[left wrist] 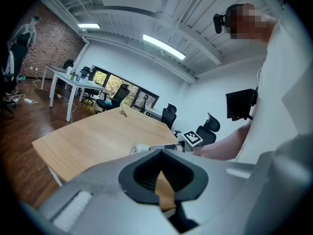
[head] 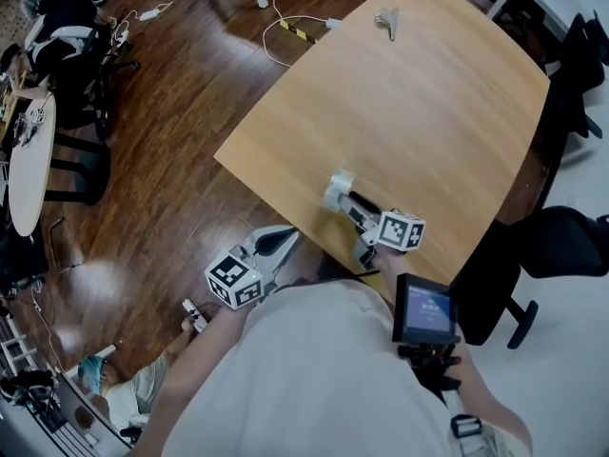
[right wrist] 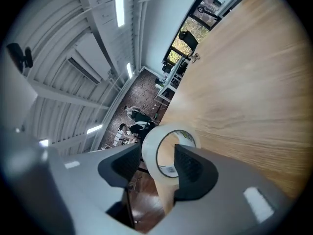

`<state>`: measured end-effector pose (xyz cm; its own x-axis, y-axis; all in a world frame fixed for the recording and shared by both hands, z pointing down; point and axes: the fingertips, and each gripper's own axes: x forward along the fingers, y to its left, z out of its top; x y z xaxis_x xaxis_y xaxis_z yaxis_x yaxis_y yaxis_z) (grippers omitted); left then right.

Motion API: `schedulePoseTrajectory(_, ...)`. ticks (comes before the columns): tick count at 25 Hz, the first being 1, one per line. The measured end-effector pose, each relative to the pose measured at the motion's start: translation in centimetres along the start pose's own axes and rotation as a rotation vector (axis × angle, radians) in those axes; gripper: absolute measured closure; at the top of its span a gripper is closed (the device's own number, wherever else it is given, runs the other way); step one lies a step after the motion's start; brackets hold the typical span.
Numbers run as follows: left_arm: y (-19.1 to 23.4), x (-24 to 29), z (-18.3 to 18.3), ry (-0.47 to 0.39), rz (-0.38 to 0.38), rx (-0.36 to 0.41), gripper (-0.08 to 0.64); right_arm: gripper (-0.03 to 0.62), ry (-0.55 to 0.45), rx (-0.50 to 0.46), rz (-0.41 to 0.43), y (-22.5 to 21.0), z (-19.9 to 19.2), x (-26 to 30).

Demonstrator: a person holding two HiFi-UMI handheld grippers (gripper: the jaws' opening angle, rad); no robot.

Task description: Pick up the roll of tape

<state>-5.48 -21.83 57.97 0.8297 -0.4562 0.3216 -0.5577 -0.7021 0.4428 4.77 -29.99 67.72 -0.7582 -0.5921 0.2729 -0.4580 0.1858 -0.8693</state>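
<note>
Straddling the roll of tape (right wrist: 149,153) near the bench's (head: 409,103) near edge, the right hand-held gripper (right wrist: 159,155) gapes wide; the left hand-held gripper (left wrist: 163,151) is closed and empty.

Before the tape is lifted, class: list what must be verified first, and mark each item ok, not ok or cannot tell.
1. Right tongs open: ok.
2. Roll of tape at their mouth: ok.
3. Pads pressing on the roll: not ok.
4. Roll deep enough between the pads: cannot tell.
5. Left tongs shut, off the table: ok.
</note>
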Motion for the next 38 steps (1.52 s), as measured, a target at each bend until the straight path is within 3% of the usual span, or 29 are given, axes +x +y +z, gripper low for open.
schedulePoseTrajectory(19, 0.7, -1.3, 0.5, 0.004, 0.05, -0.011, 0.555, 0.373, 0.089, 0.036, 0.104, 2.1, -0.2, 4.0)
schedulePoseTrajectory(32, 0.6, -1.6, 0.4, 0.002, 0.067, -0.009, 0.555, 0.471, 0.114, 0.027, 0.126, 2.5, -0.7, 4.3)
schedulePoseTrajectory(38, 0.6, -1.7, 0.8, 0.0, 0.067, -0.001, 0.555, 0.482, 0.131, 0.013, 0.131, 2.9, -1.0, 4.5)
